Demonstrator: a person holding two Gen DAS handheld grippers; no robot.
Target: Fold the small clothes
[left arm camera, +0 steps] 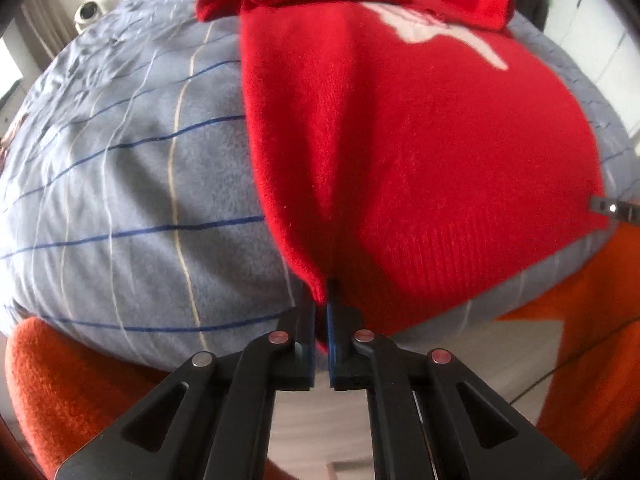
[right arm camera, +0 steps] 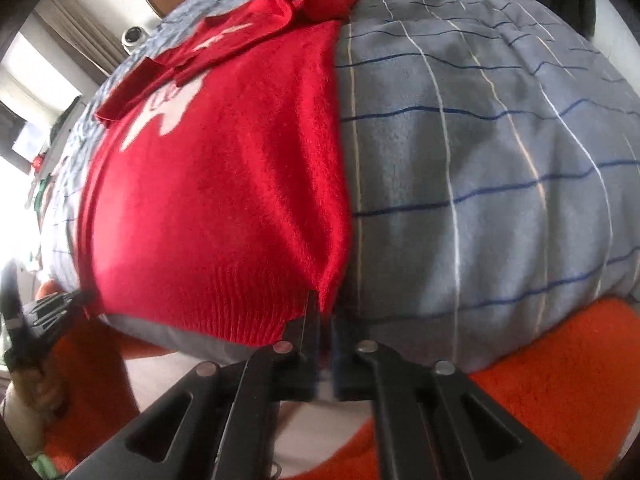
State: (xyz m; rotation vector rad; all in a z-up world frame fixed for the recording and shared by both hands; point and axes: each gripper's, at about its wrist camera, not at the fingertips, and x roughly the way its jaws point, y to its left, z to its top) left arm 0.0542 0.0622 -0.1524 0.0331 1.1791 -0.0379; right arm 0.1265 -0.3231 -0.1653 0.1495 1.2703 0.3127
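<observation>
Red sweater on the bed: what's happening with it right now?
A person is folding a small red sweater spread on a grey striped blanket. The left gripper is shut on the near left hem corner, the right gripper on the near right one. The sleeves already lie folded across the chest.

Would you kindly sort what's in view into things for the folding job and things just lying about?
Job: red sweater, left gripper, right gripper, both shut on its hem corners.
Lying about: checked bedspread, orange blanket, white camera.
</observation>
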